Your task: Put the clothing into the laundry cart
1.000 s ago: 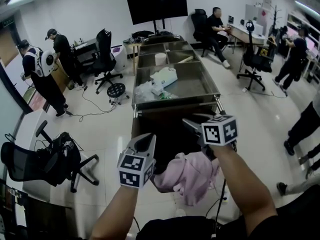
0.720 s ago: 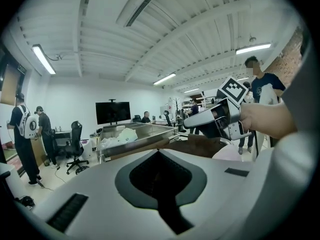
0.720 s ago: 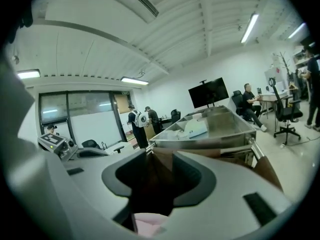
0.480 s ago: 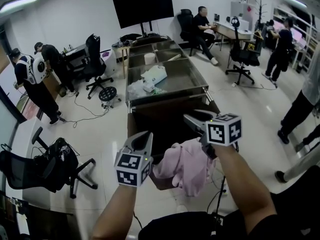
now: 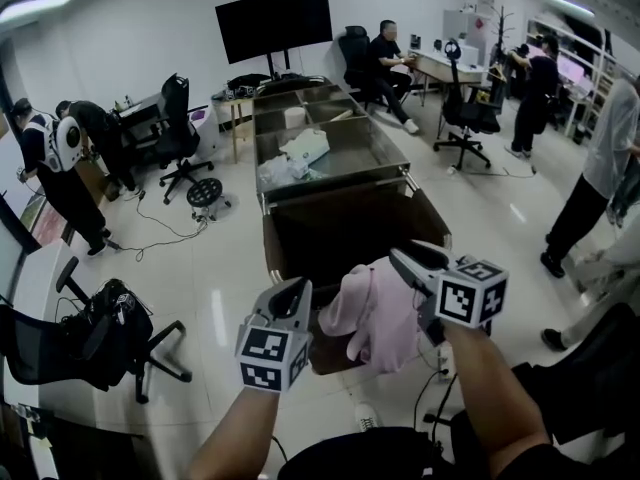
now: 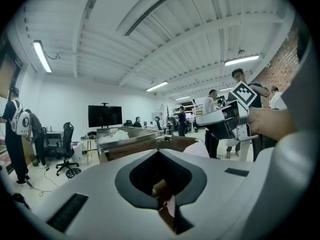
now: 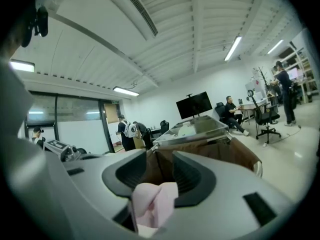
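White, glossy floor (image 5: 190, 268) takes up most of what we see, with people standing and sitting around its edges. Down the middle runs a row of steel table (image 5: 365, 153) troughs, and the nearest one carries some white crumpled things. A dark screen (image 5: 275, 25) stands on a stand at the far end of the row.

Right against the near end of the table sits the brown laundry cart (image 5: 340, 208), its top open and its inside dark. A black office chair (image 5: 50, 333) with a dark bag on it stands well to our left.

The pink clothing (image 5: 380, 308) hangs bunched over the cart's near edge, towards its right corner. We cannot tell whether it touches the rim. The right tool (image 5: 408, 260) grips it: a fold of pink cloth sits pinched between its two jaws, which point out over the cart. The left tool (image 5: 295, 290) hovers just beside the clothing on its left, jaws together and holding nothing, and it too points towards the cart.
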`<state>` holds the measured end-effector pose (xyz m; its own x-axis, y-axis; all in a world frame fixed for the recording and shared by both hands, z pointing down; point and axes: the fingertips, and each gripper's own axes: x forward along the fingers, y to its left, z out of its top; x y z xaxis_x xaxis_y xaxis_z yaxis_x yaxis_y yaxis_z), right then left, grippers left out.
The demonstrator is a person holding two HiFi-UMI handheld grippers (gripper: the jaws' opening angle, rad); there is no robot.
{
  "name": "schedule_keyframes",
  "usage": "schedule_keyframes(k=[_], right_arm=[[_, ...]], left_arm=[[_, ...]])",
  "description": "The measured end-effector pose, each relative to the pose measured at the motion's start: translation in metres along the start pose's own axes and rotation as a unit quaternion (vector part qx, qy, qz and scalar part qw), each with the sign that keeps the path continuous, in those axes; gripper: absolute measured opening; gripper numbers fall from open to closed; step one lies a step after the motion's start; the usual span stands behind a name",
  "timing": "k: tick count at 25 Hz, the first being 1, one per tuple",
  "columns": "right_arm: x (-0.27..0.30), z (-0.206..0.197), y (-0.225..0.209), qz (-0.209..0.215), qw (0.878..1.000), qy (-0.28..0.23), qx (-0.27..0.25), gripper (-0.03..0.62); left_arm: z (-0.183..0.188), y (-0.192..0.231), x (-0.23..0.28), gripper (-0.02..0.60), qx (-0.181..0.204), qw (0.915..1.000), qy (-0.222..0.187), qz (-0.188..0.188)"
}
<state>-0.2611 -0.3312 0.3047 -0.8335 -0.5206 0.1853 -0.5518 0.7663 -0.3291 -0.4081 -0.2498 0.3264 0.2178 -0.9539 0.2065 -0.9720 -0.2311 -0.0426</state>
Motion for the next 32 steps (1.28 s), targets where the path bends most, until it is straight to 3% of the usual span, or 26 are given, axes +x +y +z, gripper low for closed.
schedule_keyframes(k=[4, 8, 15, 18, 21, 27, 32], right_arm=[[-0.034, -0.025, 0.025, -0.006, 1.0, -0.02, 0.01, 0.181], [-0.067, -0.06, 0.037, -0.038, 0.999, -0.012, 0.013, 0.181], [-0.107, -0.103, 0.051, -0.072, 0.997, -0.005, 0.035, 0.131], [-0.122, -0.121, 0.057, -0.084, 0.995, 0.001, 0.046, 0.075], [-0.133, -0.137, 0.062, -0.085, 0.995, 0.005, 0.052, 0.006], [-0.141, -0.155, 0.057, -0.065, 0.995, 0.024, 0.077, 0.002], [-0.144, -0.157, 0.048, -0.05, 0.996, 0.042, 0.053, 0.002]], left_arm=[[-0.02, -0.014, -0.028, -0.002, -0.002, 0.9998, 0.006, -0.02], [-0.041, -0.025, -0.049, -0.002, -0.006, 0.9991, 0.011, -0.04], [-0.063, -0.051, -0.07, -0.002, -0.013, 0.9969, 0.019, -0.076], [-0.071, -0.061, -0.078, -0.002, -0.018, 0.9963, 0.018, -0.082], [-0.082, -0.07, -0.086, -0.002, -0.021, 0.9959, 0.022, -0.084], [-0.09, -0.092, -0.094, -0.002, -0.022, 0.9956, 0.028, -0.087], [-0.096, -0.11, -0.082, -0.002, -0.027, 0.9959, 0.033, -0.08]])
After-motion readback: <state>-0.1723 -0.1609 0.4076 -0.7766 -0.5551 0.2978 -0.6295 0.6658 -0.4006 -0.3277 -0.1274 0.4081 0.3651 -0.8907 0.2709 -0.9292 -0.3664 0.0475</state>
